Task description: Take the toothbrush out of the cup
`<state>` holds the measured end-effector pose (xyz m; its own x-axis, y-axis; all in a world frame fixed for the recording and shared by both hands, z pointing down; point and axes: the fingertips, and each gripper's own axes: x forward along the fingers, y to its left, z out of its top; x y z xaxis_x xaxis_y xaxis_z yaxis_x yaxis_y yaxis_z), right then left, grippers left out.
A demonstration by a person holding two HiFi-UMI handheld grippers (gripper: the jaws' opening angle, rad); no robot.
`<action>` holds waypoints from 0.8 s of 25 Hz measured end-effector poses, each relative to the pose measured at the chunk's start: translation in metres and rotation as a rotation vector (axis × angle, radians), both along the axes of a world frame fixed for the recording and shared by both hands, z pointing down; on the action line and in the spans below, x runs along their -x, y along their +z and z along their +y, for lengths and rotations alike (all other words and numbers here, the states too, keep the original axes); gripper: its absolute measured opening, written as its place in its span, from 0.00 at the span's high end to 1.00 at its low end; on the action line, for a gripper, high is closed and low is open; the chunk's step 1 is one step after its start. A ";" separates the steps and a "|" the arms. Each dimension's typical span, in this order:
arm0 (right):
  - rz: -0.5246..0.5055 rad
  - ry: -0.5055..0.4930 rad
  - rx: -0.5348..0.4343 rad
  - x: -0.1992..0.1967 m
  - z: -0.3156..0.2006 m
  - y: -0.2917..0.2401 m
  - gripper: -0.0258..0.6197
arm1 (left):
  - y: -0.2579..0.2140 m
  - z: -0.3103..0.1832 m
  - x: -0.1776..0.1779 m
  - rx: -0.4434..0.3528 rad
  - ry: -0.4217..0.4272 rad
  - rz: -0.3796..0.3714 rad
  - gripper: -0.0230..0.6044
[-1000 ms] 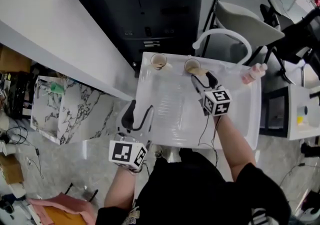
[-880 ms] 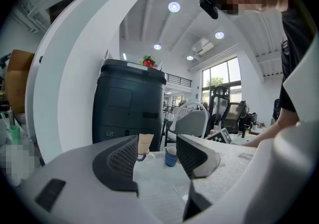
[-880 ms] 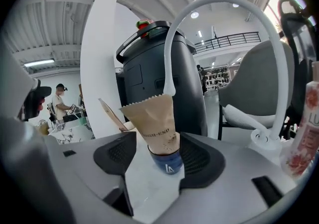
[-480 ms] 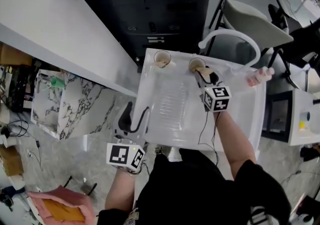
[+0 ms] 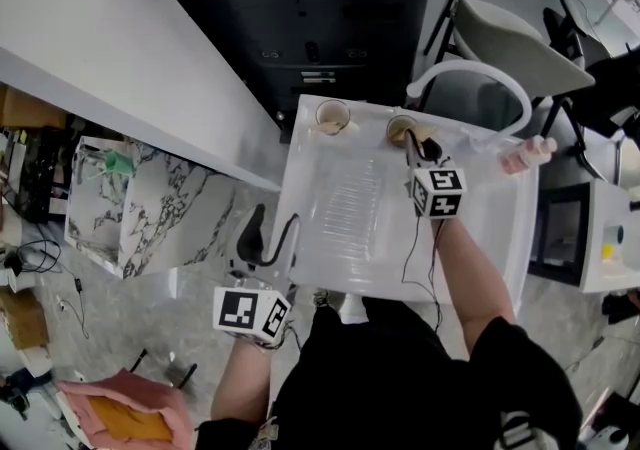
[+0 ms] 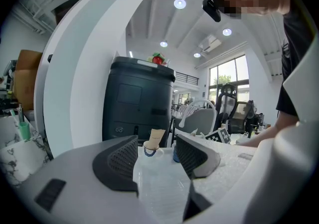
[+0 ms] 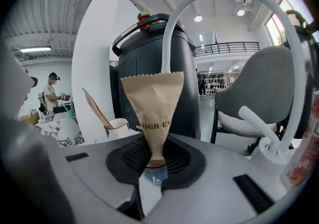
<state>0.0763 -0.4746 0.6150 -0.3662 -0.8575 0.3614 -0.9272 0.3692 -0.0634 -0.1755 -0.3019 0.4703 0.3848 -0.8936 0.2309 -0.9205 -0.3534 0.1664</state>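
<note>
At the left, the left gripper (image 5: 274, 230) is held off the near left edge of the white table (image 5: 345, 228), its jaws spread wide with nothing between them. At the table's far edge two cups are seen side by side. In the left cup (image 5: 331, 116) a brown-wrapped stick (image 7: 95, 109) is leaned to the left, and in the right cup (image 5: 398, 124) the toothbrush (image 7: 153, 113) is stood, sheathed in brown paper on which "HIGH-E" can be read. Its long axis is kept almost upright — the wide serrated end is pointed up, the narrow end down into the cup. The narrow part is clasped by the right gripper (image 7: 152, 157), whose jaws are closing, the pads already against the paper. Further right, a pink-capped bottle (image 5: 524, 152) is set.
</note>
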 end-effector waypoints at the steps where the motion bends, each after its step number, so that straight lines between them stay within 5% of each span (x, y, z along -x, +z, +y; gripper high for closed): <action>1: 0.003 0.005 0.000 0.000 -0.001 0.000 0.88 | 0.000 0.000 0.001 -0.001 0.001 0.001 0.61; 20: -0.001 0.058 -0.119 0.009 0.019 -0.076 0.89 | -0.018 0.001 0.020 -0.038 0.075 0.045 0.61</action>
